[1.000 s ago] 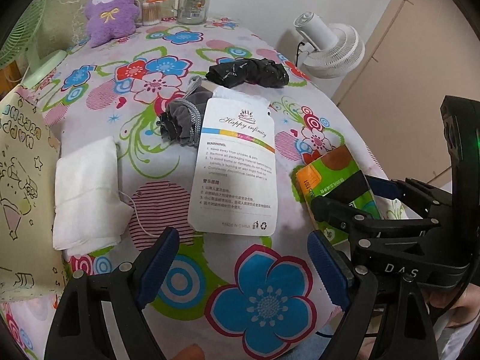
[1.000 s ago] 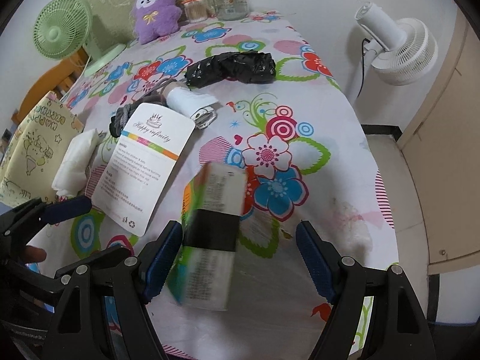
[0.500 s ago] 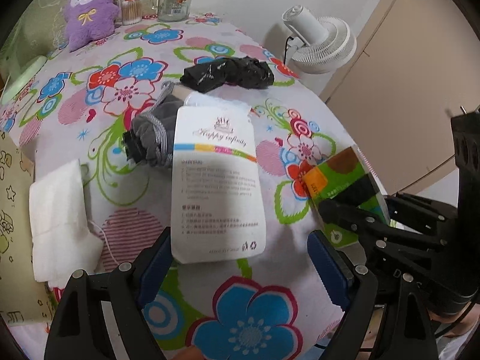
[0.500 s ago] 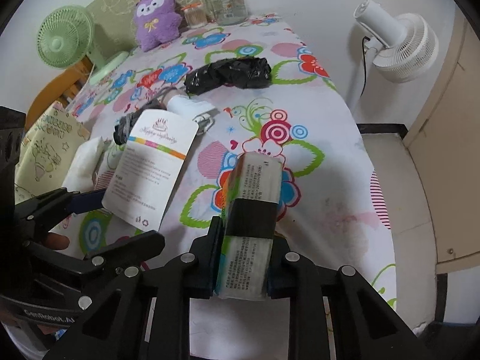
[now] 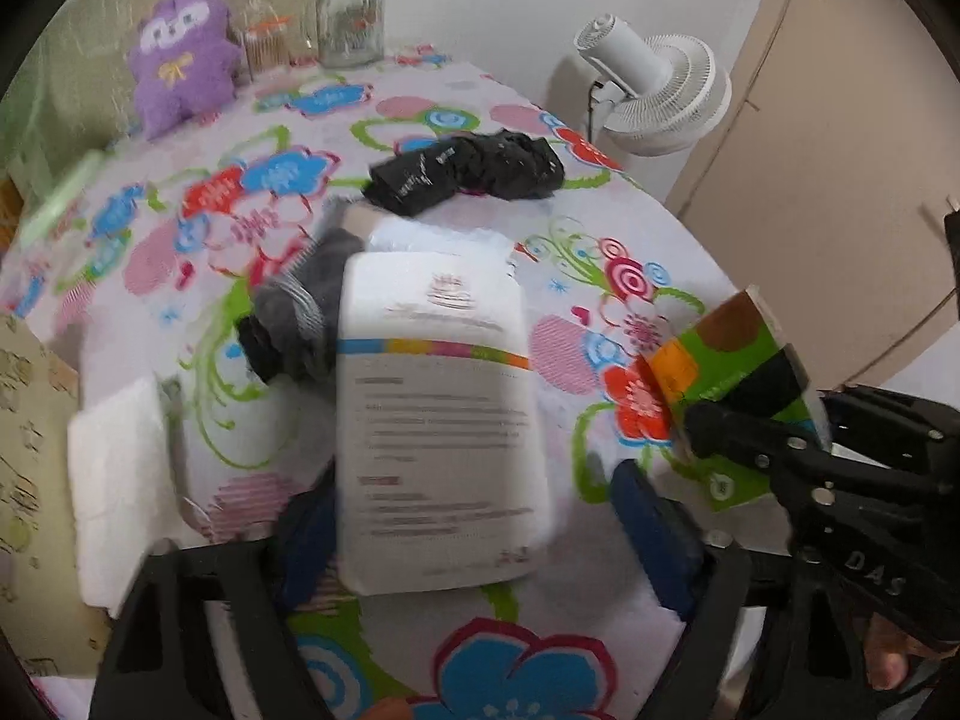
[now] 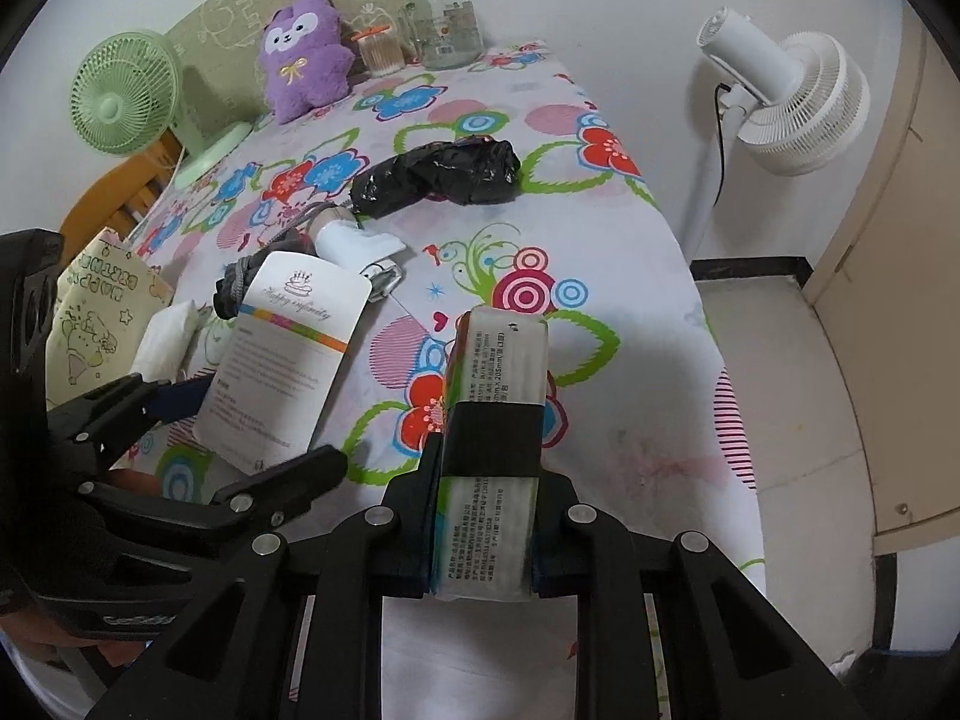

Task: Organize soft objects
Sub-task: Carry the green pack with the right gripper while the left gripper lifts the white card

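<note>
Jaws of the left gripper [image 5: 474, 531] are closing now around the white packet [image 5: 438, 420] near the table's [image 5: 600, 252] front edge, wide apart a second ago; pad contact is blurred. Right view: the right gripper [image 6: 483, 516], open a second ago, now clamps the tissue pack [image 6: 495, 420] lifted near the right edge, with bare cloth ahead.

Bare tablecloth [image 6: 612, 276] right of the white packet [image 6: 288, 360]; black bag [image 6: 438, 177] blocks beyond.

A flowered tablecloth [image 6: 600, 228] (covering the table) carries a black bag [image 6: 438, 177], purple plush [image 6: 303, 57] and jar [image 6: 441, 18].
</note>
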A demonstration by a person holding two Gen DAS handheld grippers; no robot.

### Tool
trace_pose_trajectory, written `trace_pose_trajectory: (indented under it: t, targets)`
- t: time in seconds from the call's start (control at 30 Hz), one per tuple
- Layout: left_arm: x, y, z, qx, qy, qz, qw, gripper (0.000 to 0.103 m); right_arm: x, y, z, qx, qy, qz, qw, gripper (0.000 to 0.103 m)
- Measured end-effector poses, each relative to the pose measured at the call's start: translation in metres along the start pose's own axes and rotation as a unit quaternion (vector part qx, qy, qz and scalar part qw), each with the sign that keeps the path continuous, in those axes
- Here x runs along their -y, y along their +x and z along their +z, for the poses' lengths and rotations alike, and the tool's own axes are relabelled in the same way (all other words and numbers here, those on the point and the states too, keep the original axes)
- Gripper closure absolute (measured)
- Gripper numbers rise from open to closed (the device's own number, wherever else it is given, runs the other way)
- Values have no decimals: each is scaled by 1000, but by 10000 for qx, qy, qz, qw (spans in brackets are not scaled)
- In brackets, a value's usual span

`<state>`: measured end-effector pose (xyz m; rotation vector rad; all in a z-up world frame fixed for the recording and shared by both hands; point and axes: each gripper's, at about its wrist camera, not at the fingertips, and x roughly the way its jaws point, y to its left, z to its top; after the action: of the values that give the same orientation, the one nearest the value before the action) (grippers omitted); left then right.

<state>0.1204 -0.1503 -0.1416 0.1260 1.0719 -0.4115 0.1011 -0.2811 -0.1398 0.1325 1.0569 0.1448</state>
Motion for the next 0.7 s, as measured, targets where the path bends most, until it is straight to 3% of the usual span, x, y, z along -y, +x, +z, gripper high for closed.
trace_pose_trajectory:
  t: [0.03,0.2,0.7]
  targets:
    - [1,0,0,23,81,182,9998,40,1,1,0,-6,31,15,10000,79]
    - [-8,-2,3,-7,-91,-28,10000,50,3,-2,1,44,61,18,10000,79]
    - [-26,-43,6,502,-295,83,9983,51,-6,-13,5,204,14,99,9997,79]
